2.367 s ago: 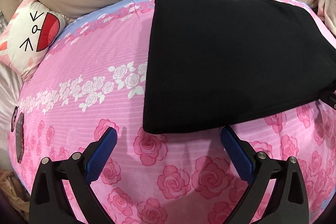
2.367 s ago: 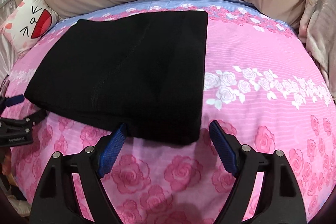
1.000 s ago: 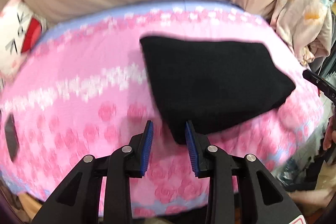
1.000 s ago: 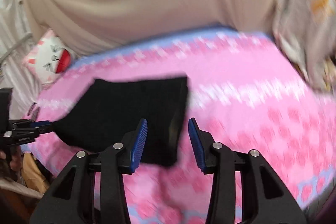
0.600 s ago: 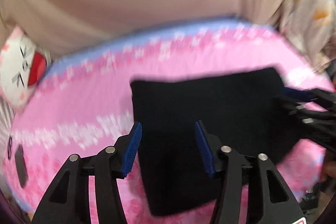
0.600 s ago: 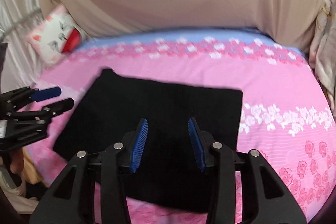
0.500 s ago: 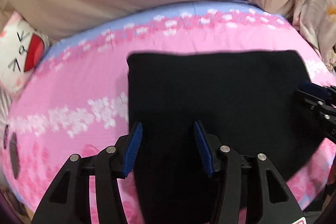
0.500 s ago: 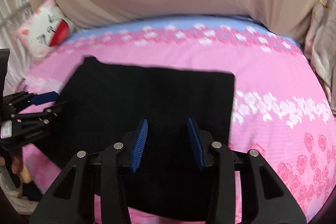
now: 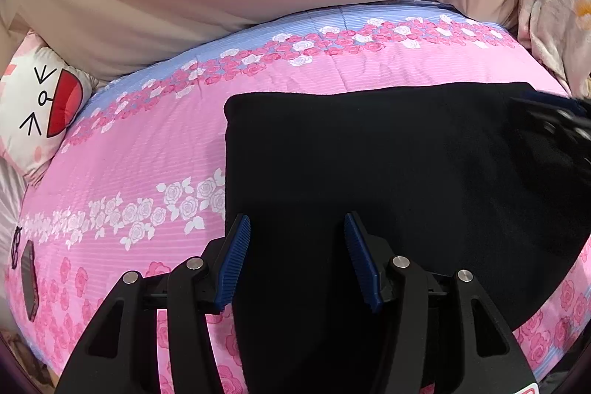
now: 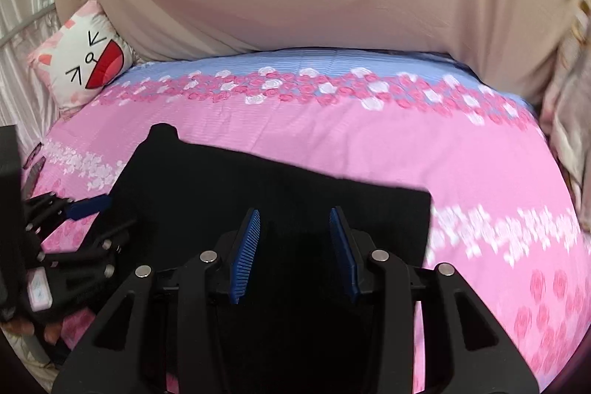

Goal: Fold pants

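Black pants (image 9: 388,165) lie flat on the pink bedspread (image 9: 155,150), folded to a slab w/ long axis running side to side btwn my hands. My left gripper (image 9: 295,261) sits over its left end, jaws apart, nothing pinched. My right gripper (image 10: 293,248) hangs over the right part, jaws apart too, empty. Both about equally near; cloth's right under each.

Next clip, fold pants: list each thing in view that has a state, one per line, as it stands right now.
black pants: folded into a flat rectangle, lying on the bedspread, not gripped.
left gripper: jaws apart above the pants, nothing pinched.
right gripper: jaws apart above the pants, nothing pinched.
pink floral bedspread: spread smooth.
cat-face cushion: propped at the far corner of the bed.
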The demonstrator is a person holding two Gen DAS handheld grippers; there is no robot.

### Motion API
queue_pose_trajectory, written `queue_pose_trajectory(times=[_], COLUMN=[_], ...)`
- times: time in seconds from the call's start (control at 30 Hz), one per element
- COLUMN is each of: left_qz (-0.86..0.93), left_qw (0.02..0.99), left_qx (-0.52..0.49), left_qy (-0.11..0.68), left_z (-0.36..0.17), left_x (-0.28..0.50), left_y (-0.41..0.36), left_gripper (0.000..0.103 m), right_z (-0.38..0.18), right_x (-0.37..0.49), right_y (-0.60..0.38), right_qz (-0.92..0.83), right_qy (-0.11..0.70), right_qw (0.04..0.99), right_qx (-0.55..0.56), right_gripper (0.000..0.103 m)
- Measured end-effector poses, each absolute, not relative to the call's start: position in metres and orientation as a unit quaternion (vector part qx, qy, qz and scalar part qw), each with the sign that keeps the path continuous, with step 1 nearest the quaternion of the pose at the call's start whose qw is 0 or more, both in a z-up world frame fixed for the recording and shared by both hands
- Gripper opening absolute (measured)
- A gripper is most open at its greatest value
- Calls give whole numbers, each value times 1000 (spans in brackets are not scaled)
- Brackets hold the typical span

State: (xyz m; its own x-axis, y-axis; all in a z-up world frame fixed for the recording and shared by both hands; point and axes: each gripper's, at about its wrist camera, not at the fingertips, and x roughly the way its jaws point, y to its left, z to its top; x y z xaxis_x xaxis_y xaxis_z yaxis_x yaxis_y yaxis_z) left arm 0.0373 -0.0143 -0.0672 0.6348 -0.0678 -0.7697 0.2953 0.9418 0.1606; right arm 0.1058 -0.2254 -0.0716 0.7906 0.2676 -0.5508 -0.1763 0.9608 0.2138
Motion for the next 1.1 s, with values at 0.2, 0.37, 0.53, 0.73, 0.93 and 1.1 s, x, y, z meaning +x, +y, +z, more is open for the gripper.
queue_pose_trajectory(times=[0.2,0.37,0.53,0.73,0.93,1.1], left_qz=[-105,-106,-110,-140,-154,-188], left_qw=[893,893,893,894,870,836], left_qx=[140,138,138,57,-40,-100], left_qy=[414,415,415,422,467,506], left_z=[-68,-68,-68,-44,-56,-80], left_x=[37,37,37,27,32,40], left_y=[-15,-14,-12,24,70,79], left_gripper=[53,53,54,54,73,79], right_z=[-99,-82,-107,-93,-127,-151], right_x=[143,122,118,49,14,23], right_y=[-254,-265,-289,-310,-344,-346], right_qz=[86,88,64,77,103,157], right_qy=[354,332,353,331,352,366], right_qw=[925,932,923,926,895,862], right_qx=[109,114,139,164,252,313], right_gripper=[31,34,39,58,75,87])
